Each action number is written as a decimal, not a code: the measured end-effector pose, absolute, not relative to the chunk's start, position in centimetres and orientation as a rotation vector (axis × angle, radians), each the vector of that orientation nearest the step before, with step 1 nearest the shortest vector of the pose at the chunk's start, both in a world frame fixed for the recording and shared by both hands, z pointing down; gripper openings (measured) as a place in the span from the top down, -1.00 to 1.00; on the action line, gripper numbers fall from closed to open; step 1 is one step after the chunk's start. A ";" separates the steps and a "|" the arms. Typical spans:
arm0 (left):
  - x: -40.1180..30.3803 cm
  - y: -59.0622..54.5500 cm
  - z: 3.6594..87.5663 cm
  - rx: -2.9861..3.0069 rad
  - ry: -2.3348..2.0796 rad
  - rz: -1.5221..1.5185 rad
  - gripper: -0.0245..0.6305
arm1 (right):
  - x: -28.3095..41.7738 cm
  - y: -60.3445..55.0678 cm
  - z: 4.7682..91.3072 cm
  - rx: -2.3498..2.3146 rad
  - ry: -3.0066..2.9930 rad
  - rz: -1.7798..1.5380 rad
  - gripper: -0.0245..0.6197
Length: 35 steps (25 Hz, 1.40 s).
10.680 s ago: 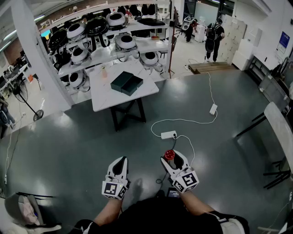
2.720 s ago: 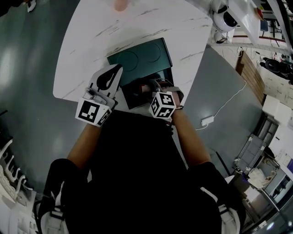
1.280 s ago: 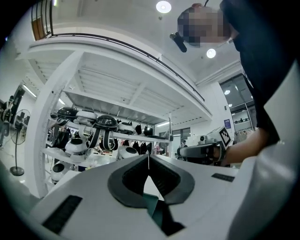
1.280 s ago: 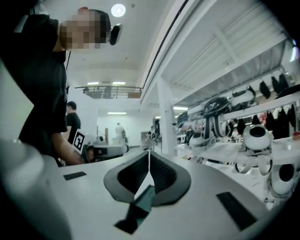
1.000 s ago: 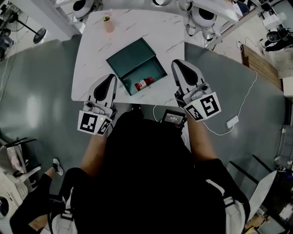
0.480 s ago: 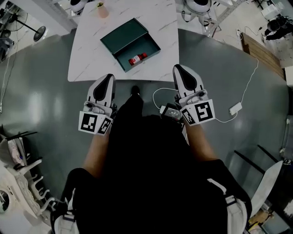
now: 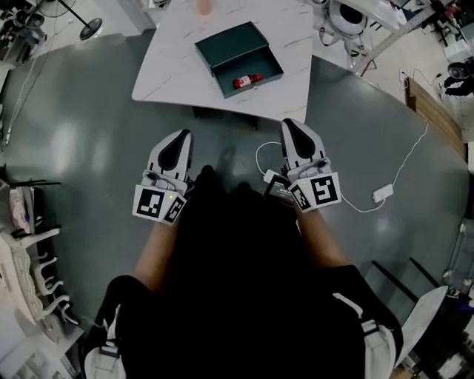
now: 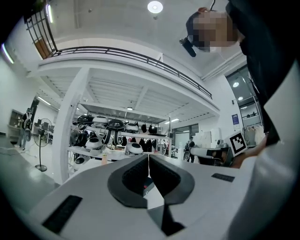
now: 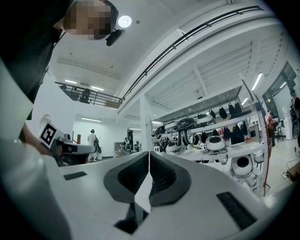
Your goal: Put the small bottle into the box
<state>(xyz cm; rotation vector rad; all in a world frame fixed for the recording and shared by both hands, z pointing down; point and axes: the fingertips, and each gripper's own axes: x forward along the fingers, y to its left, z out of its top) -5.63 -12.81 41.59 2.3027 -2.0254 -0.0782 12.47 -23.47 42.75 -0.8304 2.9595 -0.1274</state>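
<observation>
Holds left gripper [image 7: 180,139] and right gripper [image 7: 290,127] both closed on nothing, over grey floor [image 7: 81,148], short of the white table [image 7: 170,74]. Finds small bottle [image 7: 246,80] lying inside the open green box [image 7: 231,44] there. Has 1 pink cup [image 7: 204,6] behind the box, 1 white cable [image 7: 348,203] trailing at right.

Desk [image 7: 172,70]: far edge and pink cup [image 7: 204,6] cut off by the picture's top. Small bottle [image 7: 246,80] inside box [image 7: 231,46]: details too small to tell.

Plenty of open grey floor [image 7: 96,148] on the near side of the white table [image 7: 174,70]. Tabletop's left half is bare marble, and the open green box [image 7: 229,44] hogs the middle. A white power adapter [image 7: 383,193] lies on the floor off right.
</observation>
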 end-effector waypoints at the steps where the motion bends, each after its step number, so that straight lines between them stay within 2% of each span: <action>1: -5.9 -12.4 41.4 2.297 -2.032 -0.074 0.86 | 12.2 -23.1 42.7 -0.828 2.957 -0.128 0.81; 8: -8.0 -11.3 39.4 2.340 -2.030 -0.058 0.86 | 10.5 -21.1 42.3 -0.880 2.953 -0.106 0.81; 14: -9.4 -9.0 39.9 2.405 -1.941 -0.053 0.86 | 11.3 -18.1 42.8 -1.112 2.917 -0.147 0.81; 25: -14.3 0.8 41.2 2.434 -1.854 -0.091 0.86 | 8.7 -7.0 43.8 -1.302 2.914 -0.159 0.81; 35: -13.2 6.0 45.1 2.411 -1.730 -0.170 0.86 | 11.7 -0.1 43.9 -1.462 2.954 -0.132 0.81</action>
